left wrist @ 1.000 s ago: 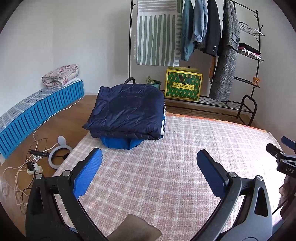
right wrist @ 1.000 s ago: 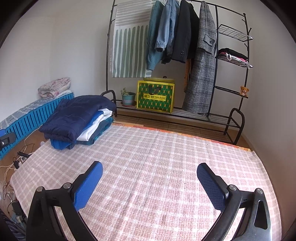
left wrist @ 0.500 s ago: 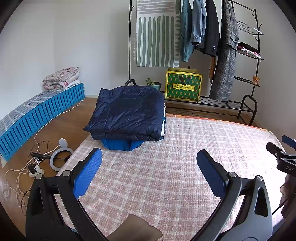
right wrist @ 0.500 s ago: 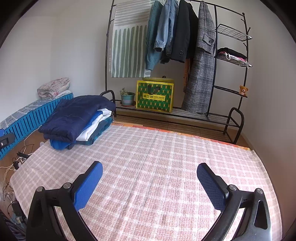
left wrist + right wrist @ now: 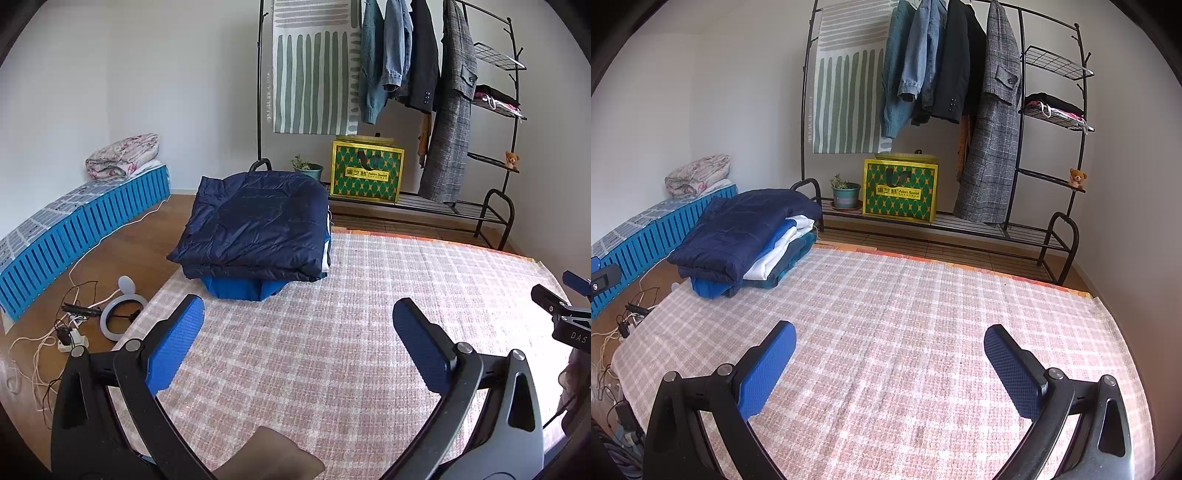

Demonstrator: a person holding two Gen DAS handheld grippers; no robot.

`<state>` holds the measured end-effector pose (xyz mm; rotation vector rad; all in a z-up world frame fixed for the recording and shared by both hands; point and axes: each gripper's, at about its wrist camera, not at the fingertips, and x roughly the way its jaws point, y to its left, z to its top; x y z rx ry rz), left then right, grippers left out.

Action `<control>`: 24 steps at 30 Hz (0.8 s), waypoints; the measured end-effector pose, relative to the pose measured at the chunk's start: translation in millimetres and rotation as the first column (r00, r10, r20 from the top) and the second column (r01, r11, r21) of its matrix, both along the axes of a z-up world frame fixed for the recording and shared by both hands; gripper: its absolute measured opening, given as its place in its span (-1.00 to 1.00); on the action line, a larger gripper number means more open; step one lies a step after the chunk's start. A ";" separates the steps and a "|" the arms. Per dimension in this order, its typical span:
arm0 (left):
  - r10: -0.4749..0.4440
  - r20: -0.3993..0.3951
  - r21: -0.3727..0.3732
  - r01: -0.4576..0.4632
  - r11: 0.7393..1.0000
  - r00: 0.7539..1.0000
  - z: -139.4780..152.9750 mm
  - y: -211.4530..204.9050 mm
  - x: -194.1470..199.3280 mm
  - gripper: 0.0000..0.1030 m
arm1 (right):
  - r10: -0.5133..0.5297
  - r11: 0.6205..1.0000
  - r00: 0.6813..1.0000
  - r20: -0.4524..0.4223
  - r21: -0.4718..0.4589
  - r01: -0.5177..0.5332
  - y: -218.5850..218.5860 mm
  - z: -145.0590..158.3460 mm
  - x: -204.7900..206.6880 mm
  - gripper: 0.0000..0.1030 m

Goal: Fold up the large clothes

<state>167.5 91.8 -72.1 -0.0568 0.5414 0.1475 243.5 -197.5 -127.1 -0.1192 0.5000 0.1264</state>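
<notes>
A stack of folded clothes sits at the far left corner of the pink checked mat (image 5: 369, 332), topped by a folded navy quilted jacket (image 5: 255, 229). The stack also shows in the right wrist view (image 5: 746, 236), with blue, white and dark pieces under the jacket. My left gripper (image 5: 298, 325) is open and empty above the mat, short of the stack. My right gripper (image 5: 889, 350) is open and empty above the middle of the mat (image 5: 905, 332). Part of the right gripper shows at the right edge of the left wrist view (image 5: 565, 314).
A black clothes rack (image 5: 1049, 229) with hanging coats, a green box (image 5: 901, 194) and a potted plant (image 5: 846, 192) stands behind the mat. A blue slatted bench (image 5: 74, 229) with a folded quilt runs along the left wall. Cables and a ring light (image 5: 118, 314) lie on the wood floor at left.
Both views have shifted slightly, and the stack sits a little lower in the left wrist view. Both grippers stay open and empty.
</notes>
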 end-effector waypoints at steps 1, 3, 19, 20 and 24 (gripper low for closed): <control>0.000 0.000 -0.001 0.000 1.000 1.000 0.8 0.3 0.5 1.00 | 0.000 1.000 1.000 -0.001 0.001 0.000 0.4 -0.5 0.1 0.99; -0.003 -0.001 0.002 0.003 1.000 1.000 0.8 0.3 0.1 1.00 | 0.000 1.000 1.000 -0.004 0.001 0.000 0.1 -1.2 0.9 0.99; -0.002 -0.013 -0.010 0.002 1.000 1.000 -2.7 3.1 0.5 1.00 | -0.001 1.000 1.000 -0.021 -0.008 0.001 6.7 -5.6 1.4 0.99; -0.004 -0.009 -0.006 0.004 1.000 1.000 -2.7 3.0 0.4 1.00 | 0.000 1.000 1.000 -0.021 -0.009 0.000 7.0 -5.8 1.3 0.99; 0.009 -0.007 0.002 -0.009 1.000 1.000 -4.3 1.7 0.8 1.00 | -0.001 1.000 1.000 -0.024 -0.009 0.000 6.8 -5.6 0.5 0.99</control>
